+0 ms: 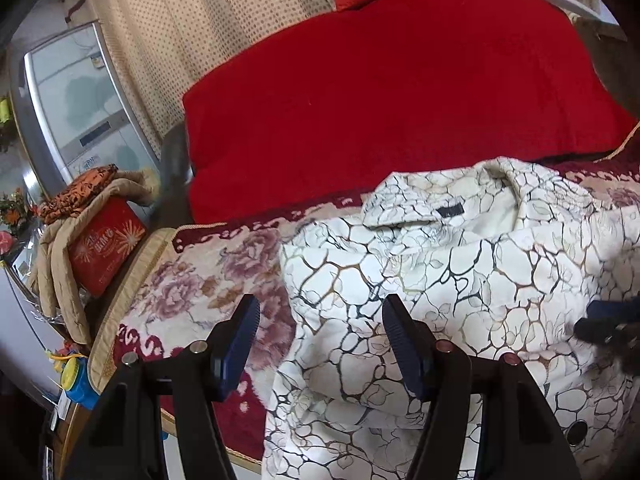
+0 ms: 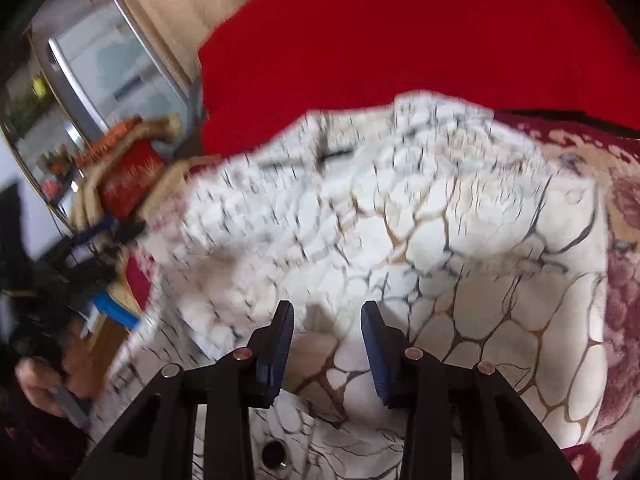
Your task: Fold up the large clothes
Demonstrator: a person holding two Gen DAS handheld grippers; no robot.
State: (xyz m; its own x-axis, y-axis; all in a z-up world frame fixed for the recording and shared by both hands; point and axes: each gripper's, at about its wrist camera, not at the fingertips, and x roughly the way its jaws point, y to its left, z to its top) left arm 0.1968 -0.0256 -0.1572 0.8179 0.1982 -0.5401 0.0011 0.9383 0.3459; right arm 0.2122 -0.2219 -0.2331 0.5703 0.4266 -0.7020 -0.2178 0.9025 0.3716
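Blue-padded fingers (image 1: 240, 344) of the left gripper (image 1: 320, 340) are seen nearest the lens, spread wide with nothing pinched between them; one finger stands over the floral bedspread (image 1: 192, 280), the other over the white cracked-pattern jacket (image 1: 460, 280), so the garment's left edge runs up between them. The jacket is laid on the bed with its collar (image 1: 472, 200) toward the red quilt (image 1: 400, 80) and its hem toward the camera — its long axis runs away from both grippers.

From the right wrist view, the right gripper (image 2: 326, 344) is held partly closed over a raised bulge of the jacket (image 2: 440, 240); whether the pads actually press the cloth cannot be told — the fabric seems to lie beneath them rather than between. A snap button (image 2: 274, 450) is seen near its base.

The right gripper is judged nearer the cloth's middle, the left nearer the edge to be taken up for the next fold.
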